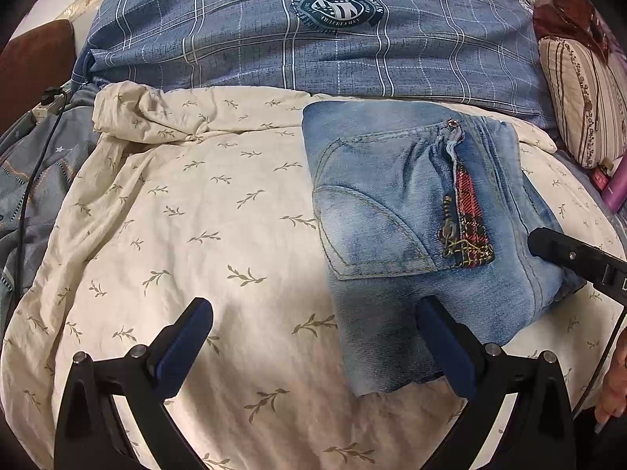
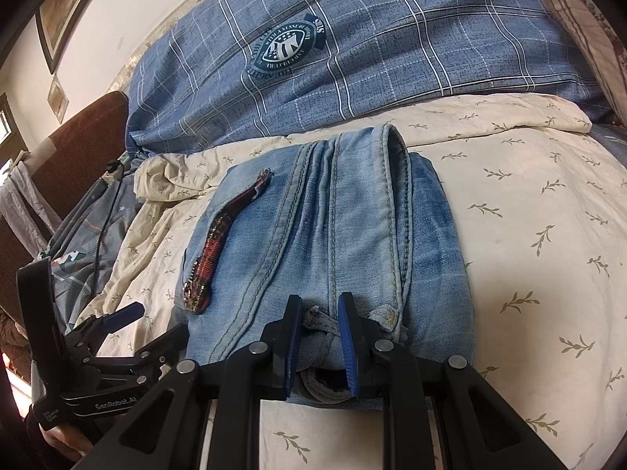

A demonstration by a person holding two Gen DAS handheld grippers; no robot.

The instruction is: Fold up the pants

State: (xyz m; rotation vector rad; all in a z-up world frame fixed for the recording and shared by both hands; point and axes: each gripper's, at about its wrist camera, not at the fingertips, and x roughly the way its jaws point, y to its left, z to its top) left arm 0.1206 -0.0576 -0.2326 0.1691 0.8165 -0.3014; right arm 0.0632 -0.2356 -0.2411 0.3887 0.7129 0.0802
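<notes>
The jeans lie on the bed's cream leaf-print sheet as a compact folded bundle, back pocket and red plaid patch on top; the folding looks essentially done, with perhaps only a last squaring-up or letting go left.

The right gripper sits at the bundle's near edge with its fingers nearly closed around a bunched bit of waistband, apparently pinching it. The left gripper hangs spread wide and empty, one finger over bare sheet, the other over the bundle's near corner.

From the jeans, open sheet runs toward 9 o'clock. A blue plaid quilt bounds 12 o'clock, a striped pillow sits near 2 o'clock, and a cable trails at far 9.
</notes>
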